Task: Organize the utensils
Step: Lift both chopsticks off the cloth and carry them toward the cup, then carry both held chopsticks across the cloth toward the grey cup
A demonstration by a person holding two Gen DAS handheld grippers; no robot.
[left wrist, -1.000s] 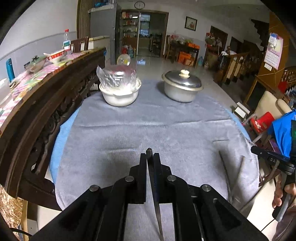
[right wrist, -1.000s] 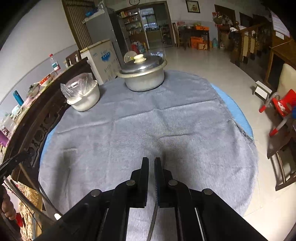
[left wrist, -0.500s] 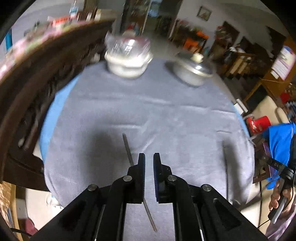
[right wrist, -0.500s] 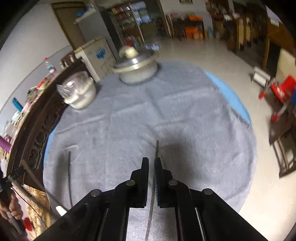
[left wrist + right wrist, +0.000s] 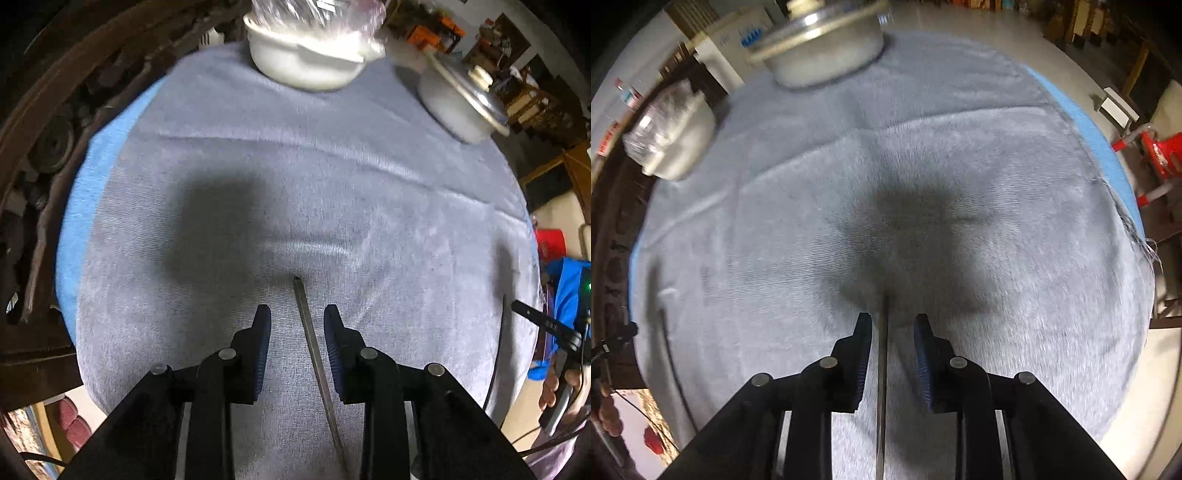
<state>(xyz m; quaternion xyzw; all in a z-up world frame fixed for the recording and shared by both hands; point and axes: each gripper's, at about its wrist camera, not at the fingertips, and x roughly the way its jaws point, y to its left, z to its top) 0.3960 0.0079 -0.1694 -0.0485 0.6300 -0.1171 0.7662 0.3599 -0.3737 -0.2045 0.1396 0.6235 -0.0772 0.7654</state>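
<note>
Left wrist view shows me the left hand-held gripper (image 5: 297, 323) with its jaws just opened to a narrow gap, one chopstick (image 5: 314, 354) lying free between them on the grey cloth (image 5: 332, 184) of the tabletop. Its long axis runs along the fingers, tip leaning slightly left and away. My right hand-held gripper (image 5: 892, 328), jaws likewise just opened, straddles the second chopstick (image 5: 882, 369), also lengthwise. Each stick sits nearest its own hand; pads touch neither, I judge.
</note>
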